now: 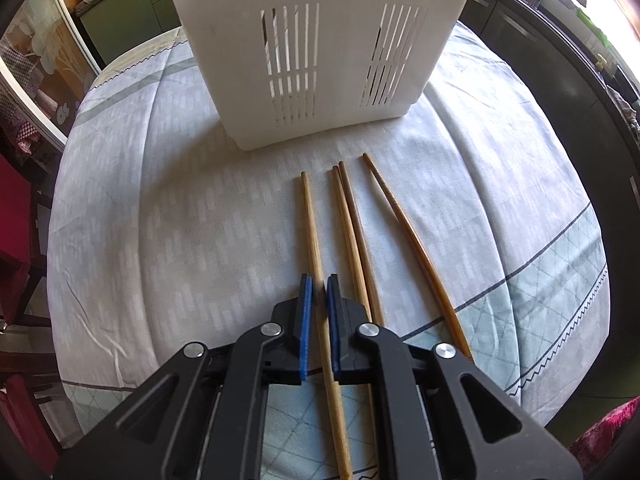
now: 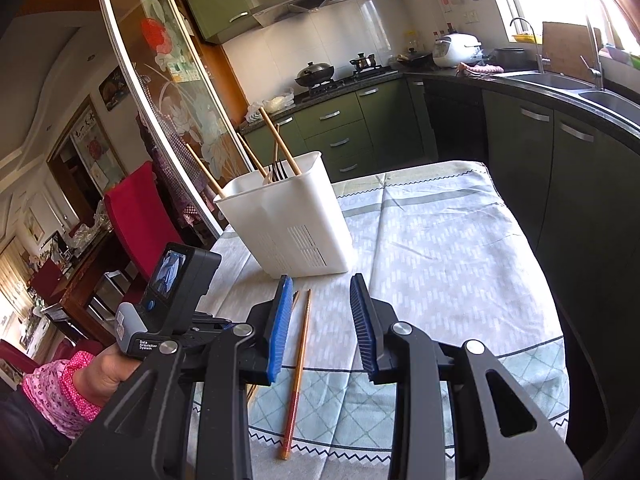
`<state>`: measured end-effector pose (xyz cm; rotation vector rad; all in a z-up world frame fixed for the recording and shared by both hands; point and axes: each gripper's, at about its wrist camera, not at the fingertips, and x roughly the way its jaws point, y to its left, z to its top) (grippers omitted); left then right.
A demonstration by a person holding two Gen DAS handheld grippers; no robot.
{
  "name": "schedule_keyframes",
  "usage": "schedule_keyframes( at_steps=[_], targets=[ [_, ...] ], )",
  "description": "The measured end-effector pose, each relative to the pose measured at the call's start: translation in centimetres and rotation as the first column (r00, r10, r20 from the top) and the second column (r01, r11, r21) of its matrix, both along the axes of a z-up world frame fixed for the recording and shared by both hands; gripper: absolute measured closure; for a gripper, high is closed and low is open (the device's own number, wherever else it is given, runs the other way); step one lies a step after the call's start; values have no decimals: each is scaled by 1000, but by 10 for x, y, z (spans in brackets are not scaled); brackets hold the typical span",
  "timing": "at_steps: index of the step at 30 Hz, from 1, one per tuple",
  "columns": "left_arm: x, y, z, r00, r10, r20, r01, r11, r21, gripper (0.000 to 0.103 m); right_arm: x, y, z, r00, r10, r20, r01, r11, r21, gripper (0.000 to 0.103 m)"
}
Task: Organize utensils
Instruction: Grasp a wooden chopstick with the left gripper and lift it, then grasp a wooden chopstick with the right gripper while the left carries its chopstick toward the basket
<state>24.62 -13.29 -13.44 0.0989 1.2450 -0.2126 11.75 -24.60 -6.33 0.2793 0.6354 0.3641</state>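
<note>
Table with patterned cloth (image 1: 140,240), white slotted holder (image 1: 320,60) standing upright at the far end. In the right wrist view the holder already has several chopsticks and what looks like a fork leaning in it (image 2: 276,160), so we judge the job partly done.

Left on the cloth: four chopsticks lying roughly parallel, tips toward the holder but apart from it. Our left gripper (image 1: 318,292) points steeply down and is clamped on the leftmost, lightest chopstick (image 1: 310,220), still on the cloth as far as we can tell; lift not yet done. The two middle chopsticks (image 1: 352,220) lie touching, the dark curved chopstick (image 1: 404,224) a bit apart.

Our right gripper (image 2: 320,312) hangs above the cloth, jaws apart, nothing between the pads.

Hard to read: holder interior and compartments aren't visible; chopstick butt ends are hidden under the left gripper body.
</note>
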Motion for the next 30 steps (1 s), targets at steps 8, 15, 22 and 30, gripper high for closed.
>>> schedule_keyframes(
  at_steps=[8, 15, 22, 30],
  targets=[
    [-21, 16, 32, 992, 1, 130, 2, 1000, -24, 96, 14, 14, -12, 999, 20, -44, -21, 999, -37, 70],
    [-63, 46, 83, 943, 8, 332, 10, 999, -52, 96, 45, 41, -46, 985, 54, -163, -73, 991, -111, 59],
    [-97, 68, 115, 890, 17, 456, 14, 998, -65, 96, 75, 82, -88, 964, 78, -256, -139, 963, -229, 57],
    [-117, 83, 123, 866, 25, 500, 16, 997, -78, 96, 110, 126, -121, 939, 99, -330, -207, 927, -312, 65]
  ],
)
